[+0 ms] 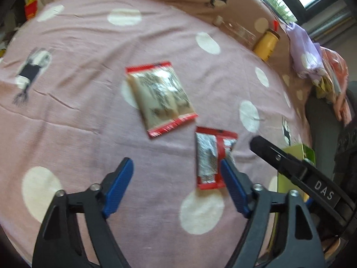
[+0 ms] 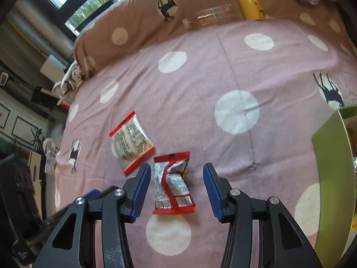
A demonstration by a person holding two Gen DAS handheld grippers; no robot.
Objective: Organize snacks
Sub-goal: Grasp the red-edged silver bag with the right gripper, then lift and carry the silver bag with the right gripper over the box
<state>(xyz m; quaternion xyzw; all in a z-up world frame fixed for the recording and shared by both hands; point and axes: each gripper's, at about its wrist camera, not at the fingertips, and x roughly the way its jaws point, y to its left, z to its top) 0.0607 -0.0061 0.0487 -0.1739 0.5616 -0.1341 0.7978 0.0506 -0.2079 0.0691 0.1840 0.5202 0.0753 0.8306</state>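
Snack packets: two, both lying flat on the bedspread (image 2: 200,84), near each other but apart.
Flat packet (image 1: 159,99): red bands at both ends, a clear middle with pale contents and dark print; it lies to the left of the other one in both views (image 2: 131,141).
Folded packet (image 2: 173,183): red and silvery, creased so that a red band runs across its face; it lies between the right gripper's blue pads, touching neither.
Same packet from the left wrist (image 1: 212,159): the tip of the left gripper's right-hand pad overlaps its lower right edge; whether they touch cannot be told.
Left gripper (image 1: 176,172): jaws spread wide, nothing between them but cloth.
Right gripper (image 2: 176,181): jaws spread wide, straddling the folded packet, not closed on it.
Green box (image 2: 330,169): one, at the right edge of the right wrist view, open side up, contents unclear.
Bottles: two, lying against the brown bolster (image 2: 138,22) — one yellow bottle (image 2: 250,2), one clear bottle (image 2: 209,14), just beside each other.
Bedspread: pink with white dots and dark deer prints.
Sharpness: both views are slightly blurred.
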